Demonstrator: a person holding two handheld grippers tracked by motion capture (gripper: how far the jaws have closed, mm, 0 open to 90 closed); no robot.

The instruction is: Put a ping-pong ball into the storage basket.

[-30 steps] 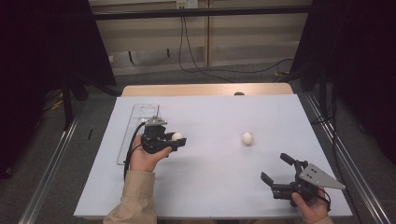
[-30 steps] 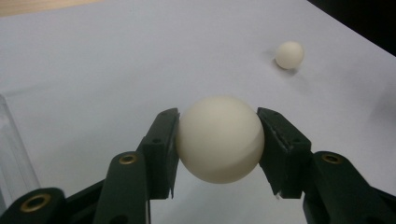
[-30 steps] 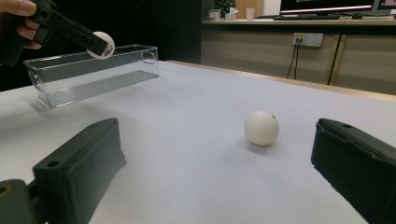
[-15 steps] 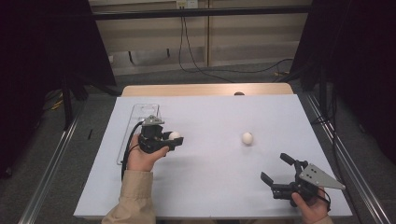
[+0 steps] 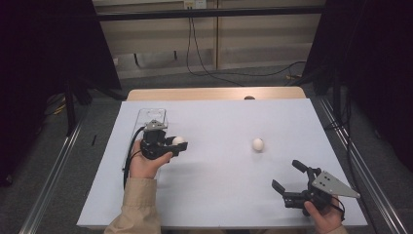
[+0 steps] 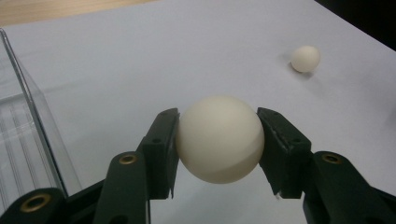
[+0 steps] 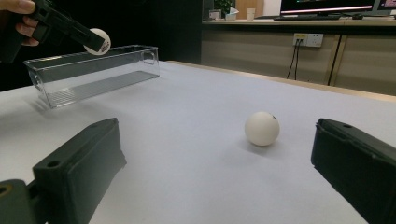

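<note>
Table: a big white table top (image 5: 219,195) with a strip of wood at the far edge.
Left gripper (image 5: 176,145): it is in the person's left hand (image 5: 143,163), at the left side of the table. Its two black jaws squeeze a white ball from both sides.
Held ball (image 6: 219,138): round and white, it sits tight between the left jaws. In the right gripper view it is up in the air, above the clear box, not touching the table.
Clear box (image 5: 146,122): a long see-through box, open at the top. It lies on the table at the far left, just beside the left gripper.
Other ball (image 5: 258,144): a second white ball rests alone on the table, right of the middle. It is well apart from the held ball and from the box.
Right gripper (image 5: 290,176): it is in the person's right hand (image 5: 324,217), near the front right corner of the table. Its jaws are spread wide with nothing between them. The other ball lies ahead of it, between the two jaws in its own view, but not touching them.
</note>
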